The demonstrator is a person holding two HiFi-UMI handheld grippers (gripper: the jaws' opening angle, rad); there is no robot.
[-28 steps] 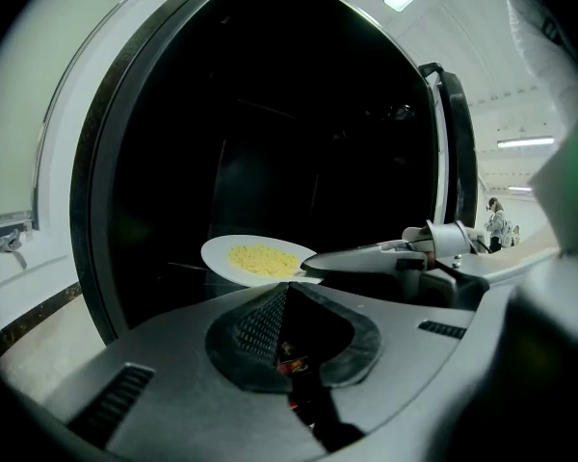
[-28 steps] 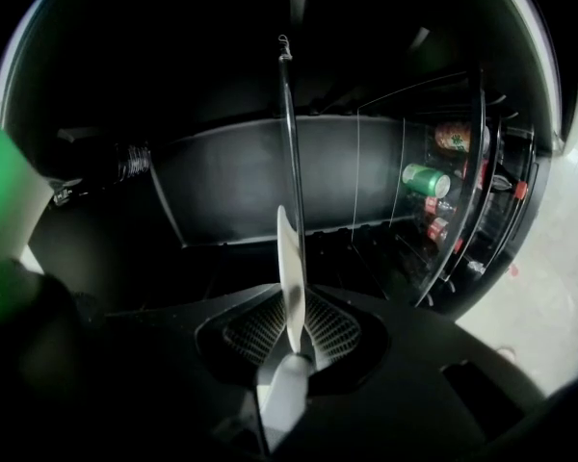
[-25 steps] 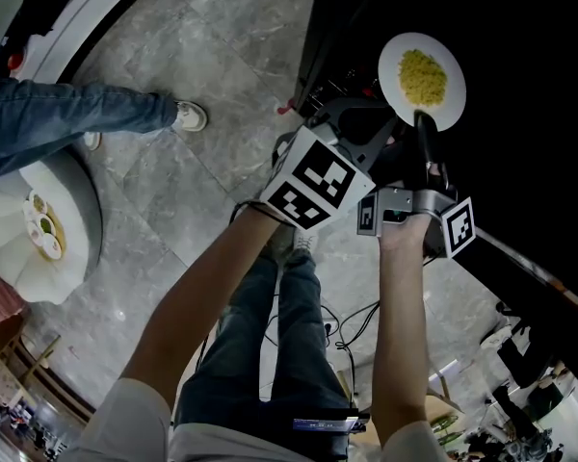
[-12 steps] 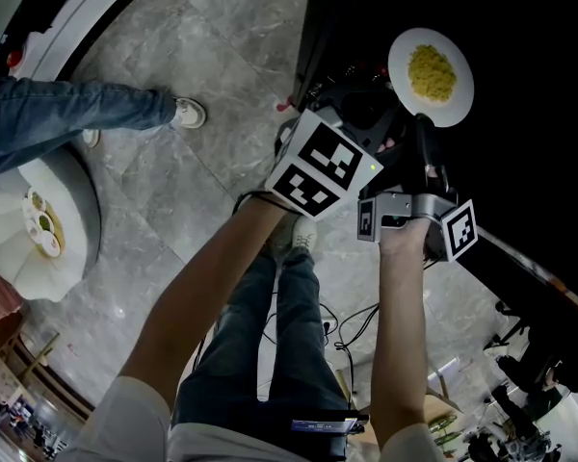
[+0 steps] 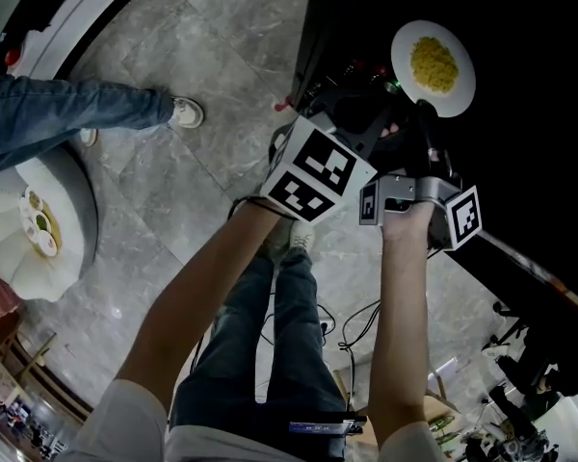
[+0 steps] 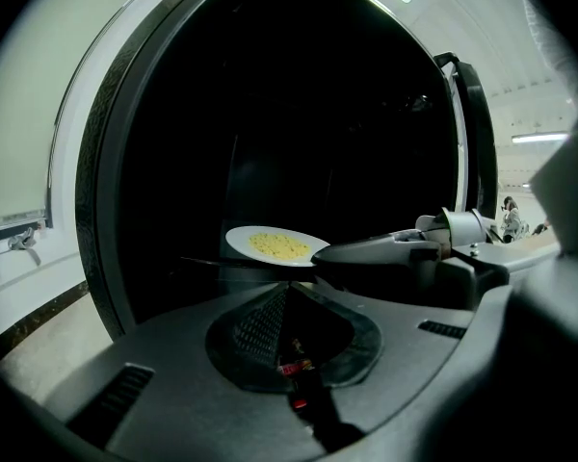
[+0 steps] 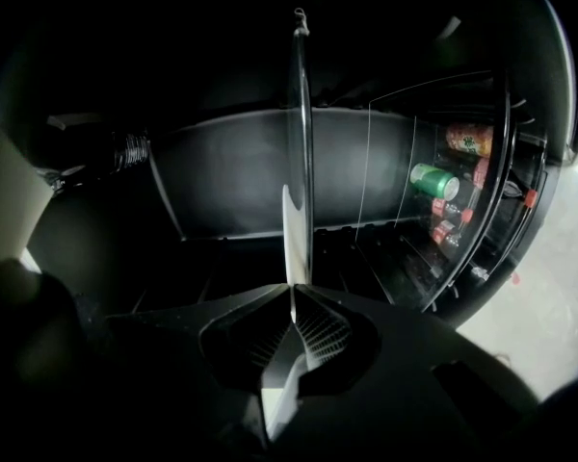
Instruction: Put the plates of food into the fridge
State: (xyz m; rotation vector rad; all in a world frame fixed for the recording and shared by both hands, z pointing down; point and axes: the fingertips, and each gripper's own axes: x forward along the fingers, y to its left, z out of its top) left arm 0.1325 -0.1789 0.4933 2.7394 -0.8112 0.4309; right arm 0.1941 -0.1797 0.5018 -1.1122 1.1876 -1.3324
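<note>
Since the earlier frames, your right gripper (image 5: 422, 114) has carried the plate (image 5: 433, 68) slightly farther up the head view, deeper against the dark fridge (image 5: 520, 114) interior. The marker cube (image 5: 318, 171) on your left gripper (image 6: 287, 292) has barely shifted.

Right gripper: jaws clamped on the plate's near rim. In the right gripper view the plate (image 7: 299, 162) appears edge-on, as a thin line running straight out from the closed jaw tips. The plate extends forward of the tongs, away from you, with the yellow food (image 5: 433, 64) heaped at its centre, clear of the jaws.

Left gripper: jaws together, nothing between them. It sits just left of the right gripper and is not touching the plate. In its view the plate (image 6: 277, 246) lies level, ahead of and above the jaw tips, framed by the fridge's round opening.

Door shelves at the right of the right gripper view hold drink cans (image 7: 433, 181).
</note>
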